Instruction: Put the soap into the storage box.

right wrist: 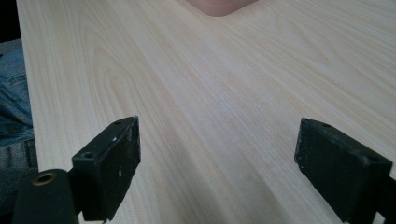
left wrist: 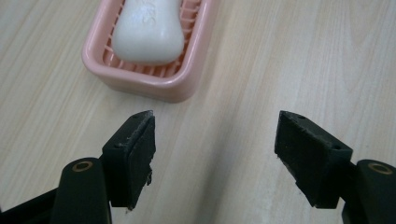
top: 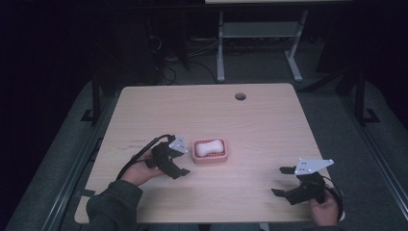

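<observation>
From the high view, my tabletop (top: 269, 130) runs pale and bare across most of the frame, with a round hole (top: 240, 96) near its far edge at upper centre. The pink soap dish (top: 210, 151) sits a little left of centre, a white soap bar (top: 210, 147) lying in it. My left tongs (top: 180, 161) hover just beside the dish's left side, apart from it, jaws spread and holding nothing. My right tongs (top: 283, 181) sit in the lower right, near the tabletop's near edge and well apart from the dish, also spread. Bare wood lies wide between the 2 tongs and beyond the dish.

In the left gripper view, the soap dish (left wrist: 140, 79) is in the upper left of the frame, its near corner just above my left-hand pad (left wrist: 135, 156), not touching. The soap bar (left wrist: 148, 32) rests on the dish's ribs. My left tongs (left wrist: 215, 154) are released, with bare wood between the 2 pads.

In the right gripper view, my right tongs (right wrist: 217, 163) are released too, with only wood grain between the jaws. A pink corner of the soap dish (right wrist: 222, 6) peeks in at the top centre, well ahead. The tabletop's edge runs down the left of the frame.
</observation>
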`<control>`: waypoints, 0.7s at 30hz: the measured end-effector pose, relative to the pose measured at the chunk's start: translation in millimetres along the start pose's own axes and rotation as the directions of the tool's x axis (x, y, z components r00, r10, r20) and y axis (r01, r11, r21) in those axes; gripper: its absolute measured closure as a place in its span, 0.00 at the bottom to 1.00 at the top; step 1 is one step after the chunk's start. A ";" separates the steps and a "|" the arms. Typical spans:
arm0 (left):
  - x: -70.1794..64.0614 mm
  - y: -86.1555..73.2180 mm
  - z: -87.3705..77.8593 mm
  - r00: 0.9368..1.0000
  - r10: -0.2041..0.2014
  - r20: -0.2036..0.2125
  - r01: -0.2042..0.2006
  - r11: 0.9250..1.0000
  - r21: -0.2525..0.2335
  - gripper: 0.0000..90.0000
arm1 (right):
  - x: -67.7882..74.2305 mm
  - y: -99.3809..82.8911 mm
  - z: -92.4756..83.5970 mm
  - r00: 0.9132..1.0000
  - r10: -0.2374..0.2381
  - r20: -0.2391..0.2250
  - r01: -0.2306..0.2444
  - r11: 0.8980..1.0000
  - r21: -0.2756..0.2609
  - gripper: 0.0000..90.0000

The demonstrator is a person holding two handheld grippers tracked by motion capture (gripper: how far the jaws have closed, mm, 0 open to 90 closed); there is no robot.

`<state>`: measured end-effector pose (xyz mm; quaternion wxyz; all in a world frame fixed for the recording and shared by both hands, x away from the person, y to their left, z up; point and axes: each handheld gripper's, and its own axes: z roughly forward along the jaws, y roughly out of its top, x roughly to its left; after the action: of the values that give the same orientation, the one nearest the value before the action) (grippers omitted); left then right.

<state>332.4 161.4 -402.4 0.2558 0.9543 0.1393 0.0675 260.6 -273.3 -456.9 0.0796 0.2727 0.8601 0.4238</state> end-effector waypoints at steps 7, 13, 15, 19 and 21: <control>-6.0 -7.2 -3.4 1.000 0.012 -0.009 -0.012 1.000 0.008 0.31 | 1.0 0.4 0.1 1.000 0.002 0.002 -0.002 1.000 0.003 0.16; -10.7 -15.5 -1.9 1.000 0.011 -0.006 -0.011 1.000 0.014 0.31 | 1.4 0.8 0.5 1.000 -0.004 0.004 0.004 1.000 0.006 0.16; -12.3 -18.0 -1.4 1.000 0.009 -0.005 -0.009 1.000 0.016 0.30 | 1.5 0.8 0.0 1.000 -0.007 0.007 0.007 1.000 0.006 0.16; -15.2 -22.7 -1.3 1.000 0.006 -0.006 -0.006 1.000 0.011 0.30 | 1.6 0.1 -1.4 1.000 -0.001 0.012 0.001 1.000 0.003 0.16; -16.7 -25.5 -2.0 1.000 0.005 -0.010 -0.005 1.000 0.008 0.30 | 1.5 -0.2 -1.9 1.000 0.000 0.012 0.000 1.000 0.003 0.16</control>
<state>310.2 178.4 -414.6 0.2513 0.9552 0.1386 0.0723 258.5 -273.9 -455.7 0.0842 0.2753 0.8603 0.4208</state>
